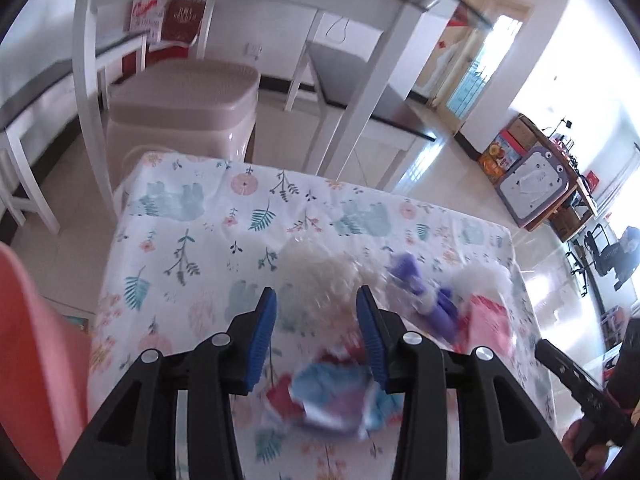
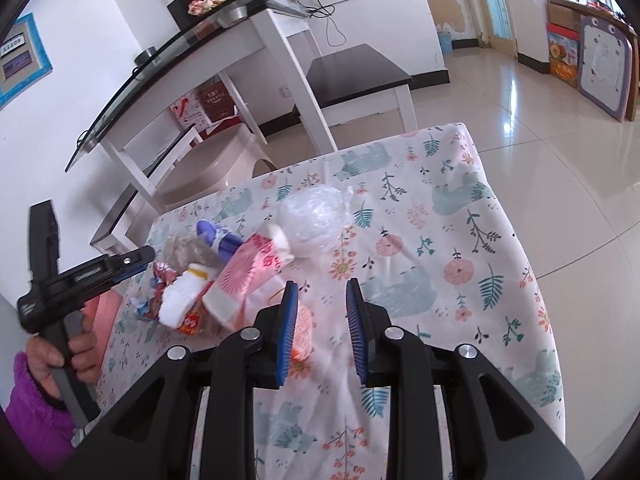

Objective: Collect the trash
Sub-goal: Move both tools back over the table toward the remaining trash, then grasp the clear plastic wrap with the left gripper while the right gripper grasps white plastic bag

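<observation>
A pile of trash lies on the floral tablecloth [image 2: 460, 240]. It holds a clear crumpled plastic bag [image 2: 316, 220], a pink packet [image 2: 244, 276], a purple wrapper [image 2: 218, 240], a white wad [image 2: 180, 296] and an orange piece [image 2: 302, 332]. My left gripper [image 1: 316, 308] is open over the table. A blurred blue, red and white wrapper [image 1: 332, 392] lies low between its fingers, and crumpled clear plastic [image 1: 320, 276] sits just past the tips. My right gripper [image 2: 321, 285] is open over bare cloth, right of the pile. The left gripper [image 2: 140, 260] also shows there, held by a hand in a purple sleeve.
A salmon-pink plastic object [image 1: 32, 340] stands at the table's left side. Beyond the far edge stand a beige plastic stool [image 1: 184, 92], a white glass-topped desk [image 1: 360, 92] and a dark side table [image 2: 356, 72]. Glossy tile floor [image 2: 560, 140] lies to the right.
</observation>
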Action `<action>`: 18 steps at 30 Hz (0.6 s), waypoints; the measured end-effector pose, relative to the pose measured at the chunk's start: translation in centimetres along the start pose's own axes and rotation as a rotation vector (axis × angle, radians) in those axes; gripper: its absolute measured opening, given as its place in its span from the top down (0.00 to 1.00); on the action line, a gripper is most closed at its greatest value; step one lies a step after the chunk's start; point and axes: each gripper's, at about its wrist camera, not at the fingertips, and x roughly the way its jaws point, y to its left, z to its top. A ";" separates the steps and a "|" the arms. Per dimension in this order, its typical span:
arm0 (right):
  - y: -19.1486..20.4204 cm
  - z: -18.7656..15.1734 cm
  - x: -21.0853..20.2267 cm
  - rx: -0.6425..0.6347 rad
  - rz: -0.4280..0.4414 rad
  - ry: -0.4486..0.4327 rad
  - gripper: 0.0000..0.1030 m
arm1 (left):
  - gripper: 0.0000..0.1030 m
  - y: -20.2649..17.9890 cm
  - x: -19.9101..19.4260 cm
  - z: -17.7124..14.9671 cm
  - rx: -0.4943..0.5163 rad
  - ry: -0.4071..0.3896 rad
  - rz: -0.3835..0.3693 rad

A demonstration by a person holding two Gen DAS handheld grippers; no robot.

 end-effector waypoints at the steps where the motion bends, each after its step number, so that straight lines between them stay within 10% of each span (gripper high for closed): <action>1: -0.2 0.0 0.1 0.004 0.002 0.002 0.75 | 0.59 0.3 0.8 0.4 -0.013 0.020 -0.010; 7: -0.8 0.9 0.9 0.039 0.031 0.009 0.75 | 0.54 1.0 3.1 0.9 -0.039 0.061 -0.098; 18: 0.0 2.6 1.8 0.047 0.052 -0.005 0.75 | 0.77 -0.6 1.4 -0.9 0.043 0.003 -0.155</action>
